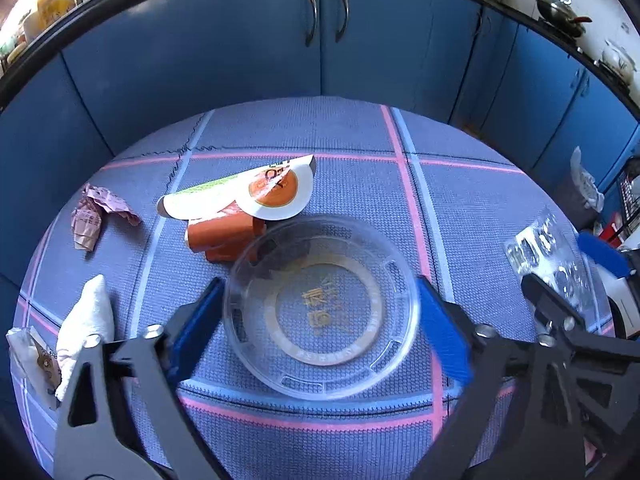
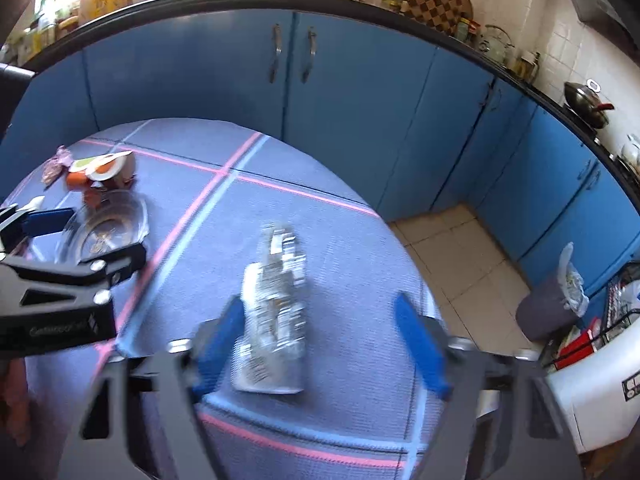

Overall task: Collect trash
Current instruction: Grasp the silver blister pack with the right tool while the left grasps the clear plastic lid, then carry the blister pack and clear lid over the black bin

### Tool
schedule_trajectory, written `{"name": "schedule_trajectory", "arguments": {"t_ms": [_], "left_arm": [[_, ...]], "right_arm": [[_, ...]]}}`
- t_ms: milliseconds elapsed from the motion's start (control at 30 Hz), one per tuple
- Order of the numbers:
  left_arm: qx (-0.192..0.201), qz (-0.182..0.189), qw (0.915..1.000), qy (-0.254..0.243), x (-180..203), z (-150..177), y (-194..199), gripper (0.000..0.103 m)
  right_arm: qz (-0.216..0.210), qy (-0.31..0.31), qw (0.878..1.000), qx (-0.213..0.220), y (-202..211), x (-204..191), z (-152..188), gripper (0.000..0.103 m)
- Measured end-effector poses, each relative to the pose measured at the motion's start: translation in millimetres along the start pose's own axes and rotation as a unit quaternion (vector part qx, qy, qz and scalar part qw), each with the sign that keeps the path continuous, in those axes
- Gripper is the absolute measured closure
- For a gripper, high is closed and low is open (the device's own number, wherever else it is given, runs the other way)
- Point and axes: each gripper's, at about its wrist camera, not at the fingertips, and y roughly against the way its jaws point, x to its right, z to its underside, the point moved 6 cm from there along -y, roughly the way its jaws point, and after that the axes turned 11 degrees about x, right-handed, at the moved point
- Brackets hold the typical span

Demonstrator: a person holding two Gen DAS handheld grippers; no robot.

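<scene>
While the left gripper (image 1: pixel 320 316) straddles the clear lid (image 1: pixel 322 314) on the table (image 1: pixel 480 200), its jaws stand apart, pads just beside the rim, contact unclear. An orange cup (image 1: pixel 224 236) lies at the lid's 11 o'clock, a pink wrapper (image 1: pixel 98 216) at 10. The right gripper (image 2: pixel 320 344) stands apart around a foil packet (image 2: pixel 276 312); only its left pad looks near touching. A bin (image 2: pixel 548 312) stands on the floor at 3 o'clock.

My right tongs (image 2: pixel 320 340) over a crinkled silver wrapper (image 2: pixel 276 312)

The wrapper lies on the blue counter (image 2: pixel 340 208) at lower centre, my left blue pad touching it, the right pad apart. At left, my other tongs (image 2: pixel 68 236) flank a clear lid (image 2: pixel 104 228).
</scene>
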Motion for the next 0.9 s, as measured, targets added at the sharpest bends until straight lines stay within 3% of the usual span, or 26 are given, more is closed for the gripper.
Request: {"name": "schedule_trajectory", "arguments": {"t_ms": [33,67,267,300,467,900], "left_arm": [[0.000,0.002,1.0000,0.001,-1,1,0,0.014],[0.001,0.002,1.0000,0.001,-1,2,1,0.014],[-0.002,0.006,0.9999,0.015,-10,6,7,0.015],[-0.003,0.006,0.9998,0.017,-11,8,9,0.015],[-0.002,0.008,0.9998,0.016,-10,13,21,0.015],[0.025,0.024,0.9994,-0.005,16,11,67,0.015]], "right_arm": [[-0.003,0.001,1.000,-0.001,1,-2,0,0.066],[-0.009,0.001,1.000,-0.003,2,-3,1,0.073],[-0.026,-0.019,0.999,0.003,14,-3,4,0.083],[-0.030,-0.025,0.999,0.003,17,-3,4,0.089],[-0.051,-0.043,0.998,-0.002,32,-2,10,0.089],[-0.031,-0.049,0.998,0.019,96,16,21,0.089]]}}
